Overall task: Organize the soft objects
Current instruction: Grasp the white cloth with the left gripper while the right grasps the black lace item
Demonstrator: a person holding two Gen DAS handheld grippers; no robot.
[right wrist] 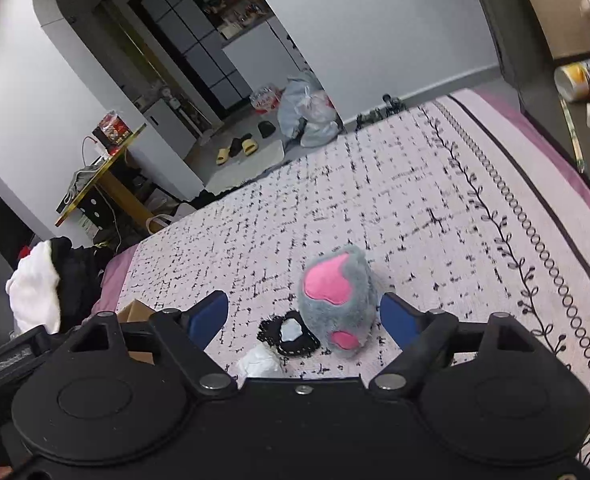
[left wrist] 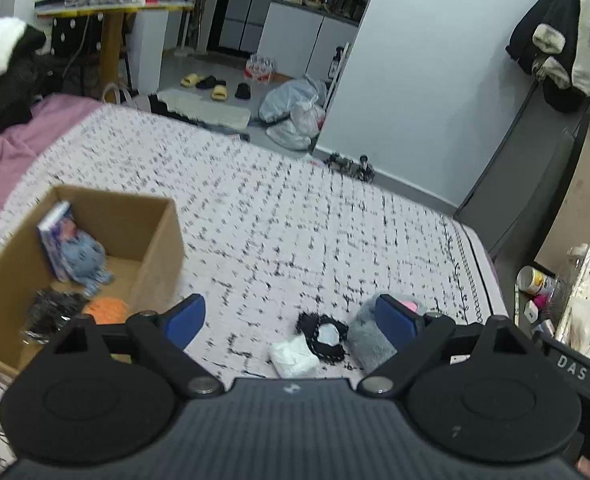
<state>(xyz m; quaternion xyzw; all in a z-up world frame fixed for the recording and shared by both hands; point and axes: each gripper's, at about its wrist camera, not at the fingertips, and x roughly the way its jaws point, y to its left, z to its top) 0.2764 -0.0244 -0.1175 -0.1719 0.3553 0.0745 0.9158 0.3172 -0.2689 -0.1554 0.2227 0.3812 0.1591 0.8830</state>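
While both grippers hover over the bed (left wrist: 295, 208):
Left gripper (left wrist: 291, 316): jaws wide apart, gripping nothing.
Right gripper (right wrist: 305, 318): jaws apart, empty; grey plush paw (right wrist: 337, 300) between them, untouched.
Black patch (right wrist: 291, 334), white wad (right wrist: 261, 362): beside paw.
Cardboard box (left wrist: 151, 248): left, holding toys.

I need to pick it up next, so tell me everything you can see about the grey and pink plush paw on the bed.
The grey plush paw is a fluffy, furry soft toy with a large pink felt-like pad on its top face and a smaller pink patch lower down. It stands tilted on the patterned bedspread, unheld. A black lacy piece with a pale centre lies right against its left side. It sits ahead of the open right gripper, nearer the right-hand finger, and nothing grips it.
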